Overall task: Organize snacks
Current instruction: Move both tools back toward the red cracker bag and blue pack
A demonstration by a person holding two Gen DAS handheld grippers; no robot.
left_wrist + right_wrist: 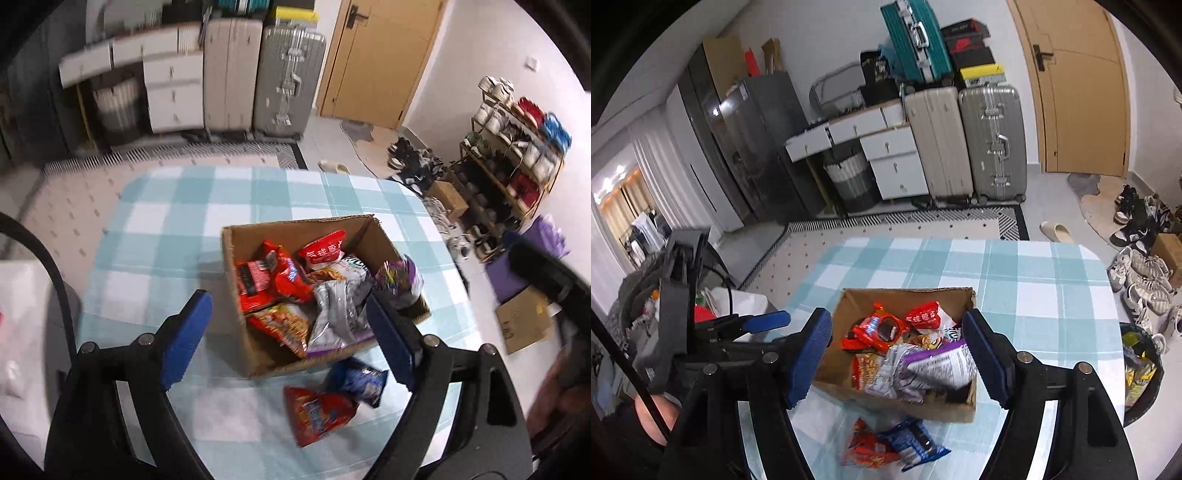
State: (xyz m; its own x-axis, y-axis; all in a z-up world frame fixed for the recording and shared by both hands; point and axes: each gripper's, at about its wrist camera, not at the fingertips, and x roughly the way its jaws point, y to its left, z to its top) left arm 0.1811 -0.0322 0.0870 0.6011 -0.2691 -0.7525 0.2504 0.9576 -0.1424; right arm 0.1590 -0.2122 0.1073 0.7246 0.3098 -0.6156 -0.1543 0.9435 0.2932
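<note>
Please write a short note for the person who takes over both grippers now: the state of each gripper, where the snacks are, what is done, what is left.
Left gripper: open, empty, above the near edge of the cardboard box.
Right gripper: open, empty, also above the box.
Done: most snack packets lie in the box, among them a silver and purple bag.
Left: a red packet and a blue packet lie on the checked tablecloth in front of the box; they likely go in next.

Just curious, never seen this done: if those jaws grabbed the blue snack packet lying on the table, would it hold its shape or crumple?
The blue snack packet would probably crumple: its film is already creased. It looks puffy and light, so a push likely slides it over the checked tablecloth. Its glossy wrapper may slip.
</note>
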